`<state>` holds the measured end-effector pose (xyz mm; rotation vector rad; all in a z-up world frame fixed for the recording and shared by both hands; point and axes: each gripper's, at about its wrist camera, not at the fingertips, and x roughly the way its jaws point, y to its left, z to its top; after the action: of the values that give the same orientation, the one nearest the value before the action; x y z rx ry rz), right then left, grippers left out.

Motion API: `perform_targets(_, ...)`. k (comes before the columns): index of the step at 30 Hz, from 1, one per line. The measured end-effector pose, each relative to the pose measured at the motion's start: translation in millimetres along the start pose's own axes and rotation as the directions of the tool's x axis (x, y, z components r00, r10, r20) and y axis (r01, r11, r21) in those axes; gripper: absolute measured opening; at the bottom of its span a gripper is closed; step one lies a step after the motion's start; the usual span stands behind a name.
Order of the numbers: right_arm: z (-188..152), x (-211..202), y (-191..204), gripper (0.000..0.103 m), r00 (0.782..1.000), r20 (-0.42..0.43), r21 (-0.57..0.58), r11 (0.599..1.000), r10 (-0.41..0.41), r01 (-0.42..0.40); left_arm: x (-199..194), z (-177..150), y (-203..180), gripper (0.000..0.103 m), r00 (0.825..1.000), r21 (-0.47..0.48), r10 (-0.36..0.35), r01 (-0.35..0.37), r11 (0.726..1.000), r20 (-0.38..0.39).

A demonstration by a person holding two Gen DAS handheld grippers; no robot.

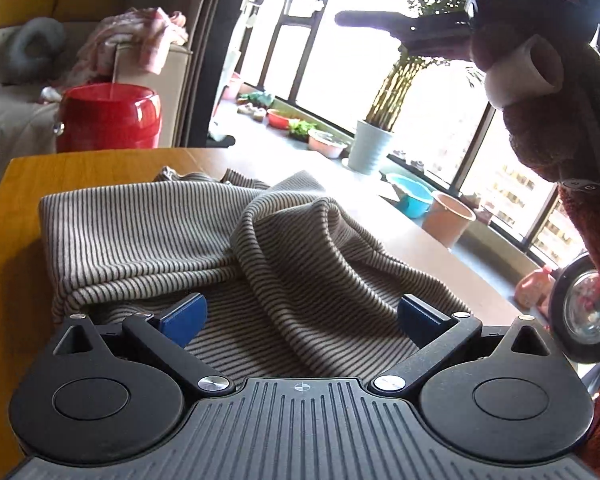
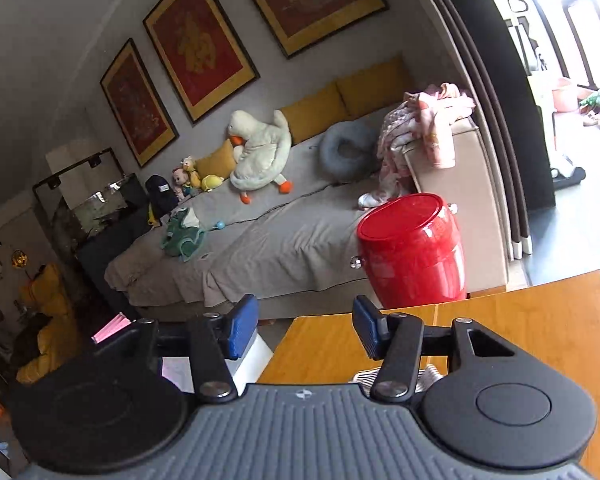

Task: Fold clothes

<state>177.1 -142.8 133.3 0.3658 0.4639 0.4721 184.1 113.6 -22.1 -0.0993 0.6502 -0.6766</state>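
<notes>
A beige garment with thin dark stripes [image 1: 148, 232] lies bunched and partly folded on the wooden table [image 1: 16, 184]. My left gripper [image 1: 300, 318] hovers low over its near edge, open, with the blue pads [image 1: 184, 316] spread wide and cloth lying between them but not pinched. A raised fold of the garment runs toward the right pad. In the right wrist view my right gripper [image 2: 306, 328] is open and empty, held above the table's corner [image 2: 340, 344] and aimed at the sofa. A scrap of striped cloth [image 2: 364, 378] shows under its right finger.
A red bin [image 2: 412, 244] stands just past the table's far edge, in front of a grey sofa [image 2: 260, 236] with plush toys and pink clothes. In the left wrist view a person's brown sleeve [image 1: 560, 120] and the other gripper hang at upper right. Pots and basins line the window.
</notes>
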Motion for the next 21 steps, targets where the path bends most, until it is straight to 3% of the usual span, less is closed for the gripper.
perform_targets(3,-19,-13,-12,0.052,0.995,-0.034,-0.093,0.992,-0.092,0.088,4,-4,1,0.103,1.000,-0.007,0.015,-0.015,1.000,-0.014)
perform_targets(6,-50,-23,-12,0.052,0.983,-0.078,-0.254,0.957,-0.165,0.141,3,-4,3,0.103,1.000,-0.011,0.000,0.000,1.000,-0.019)
perform_targets(10,-97,-32,-1,0.051,0.968,-0.104,-0.497,0.855,-0.230,0.149,3,-4,1,0.103,0.999,-0.037,0.015,-0.016,0.999,-0.031)
perform_targets(13,-130,-37,4,0.051,0.954,-0.119,-0.634,0.761,-0.276,0.141,1,-4,2,0.103,0.998,-0.128,-0.010,0.003,0.992,-0.059)
perform_targets(17,-151,-35,-17,0.051,0.936,-0.203,-0.563,0.816,-0.287,0.128,6,-12,0,0.103,0.994,-0.222,-0.055,0.034,0.974,-0.091)
perform_targets(21,-168,-35,-38,0.047,0.926,-0.250,-0.493,0.860,-0.284,0.131,18,-15,-15,0.103,0.994,-0.155,-0.009,-0.008,0.988,-0.109)
